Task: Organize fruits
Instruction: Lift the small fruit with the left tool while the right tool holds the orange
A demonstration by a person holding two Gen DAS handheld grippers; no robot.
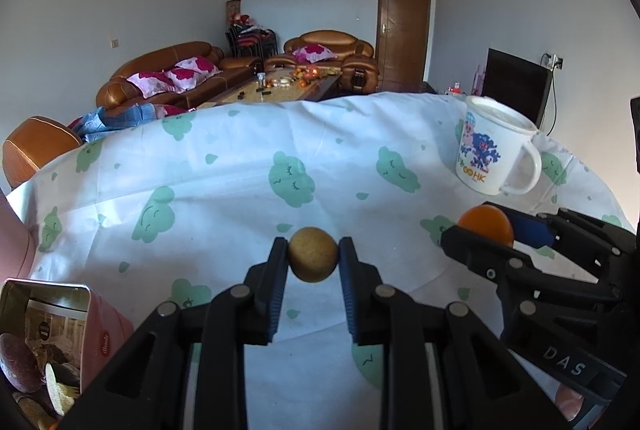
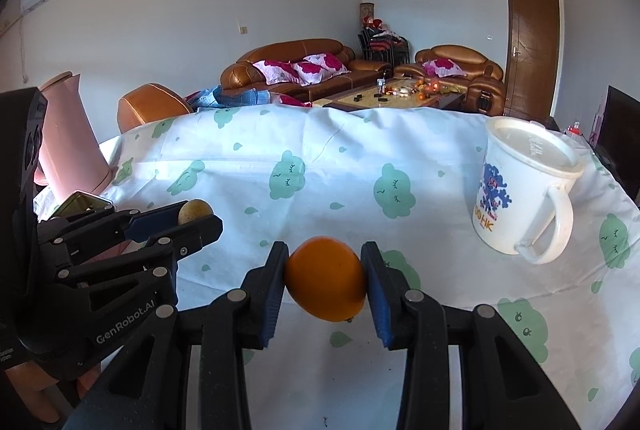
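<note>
Left gripper (image 1: 313, 261) is clamped on the small yellow-brown fruit (image 1: 313, 260) above the table's near-left corner, so I'd say it's nearer the pink tin (image 1: 102, 330) than my right gripper (image 2: 325, 280), pinching the orange (image 2: 325, 280).

Tin (image 1: 60, 342) left of the mug (image 1: 492, 149) (both on tablecloth (image 1: 240, 189)).

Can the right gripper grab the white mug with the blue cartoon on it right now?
Probably not yet. The right gripper is already shut on a round orange fruit, so its fingers are full. The white plastic mug stands ahead to the right with bare tablecloth between.
</note>
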